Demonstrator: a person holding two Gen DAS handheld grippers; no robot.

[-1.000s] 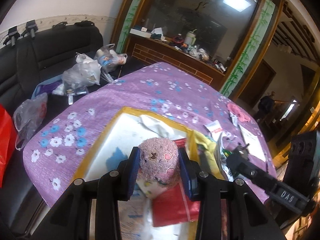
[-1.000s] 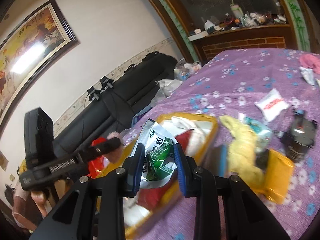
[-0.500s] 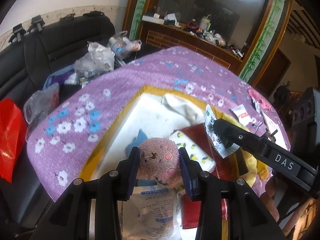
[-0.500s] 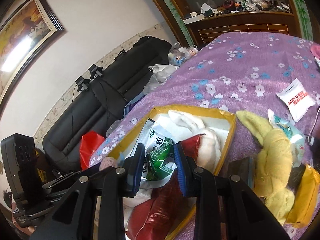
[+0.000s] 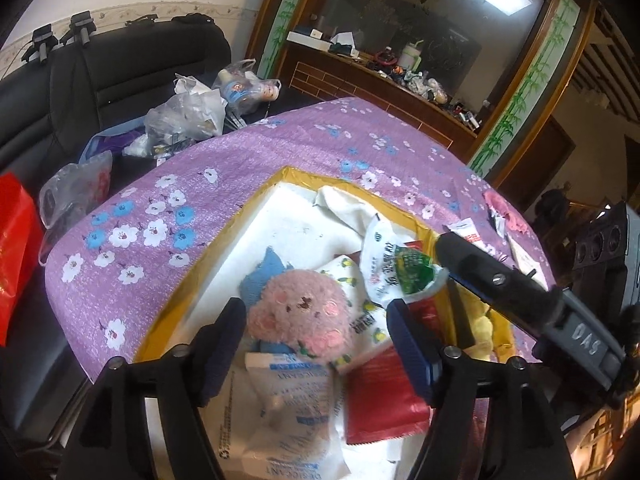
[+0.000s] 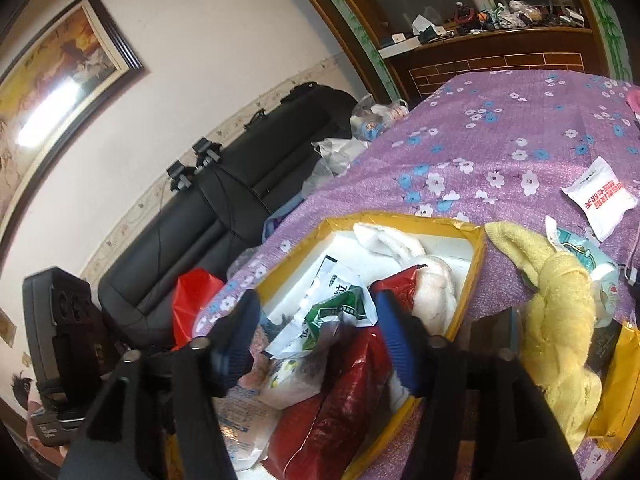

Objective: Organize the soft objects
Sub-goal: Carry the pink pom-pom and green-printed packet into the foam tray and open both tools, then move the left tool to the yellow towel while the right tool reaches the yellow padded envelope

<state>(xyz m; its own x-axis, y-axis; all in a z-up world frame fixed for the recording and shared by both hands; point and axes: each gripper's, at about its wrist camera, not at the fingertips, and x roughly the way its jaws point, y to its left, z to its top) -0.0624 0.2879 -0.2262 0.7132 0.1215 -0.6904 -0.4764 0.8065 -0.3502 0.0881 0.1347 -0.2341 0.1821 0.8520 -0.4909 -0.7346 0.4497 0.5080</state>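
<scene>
A yellow-rimmed box sits on the purple flowered cloth and holds soft items and packets. My left gripper is open; the pink plush lies between its jaws in the box, on a white desiccant packet. My right gripper is open; the green-and-white packet lies loose between its jaws over the box, beside a red packet. The same green-and-white packet shows by the right gripper's tip in the left wrist view.
A yellow towel, a white sachet and an orange-yellow packet lie on the cloth right of the box. A black sofa with plastic bags and a red bag stands left of the table.
Both grippers opened. The left let go of the pink plush and the right let go of the green-and-white packet, both now lying in the box.
</scene>
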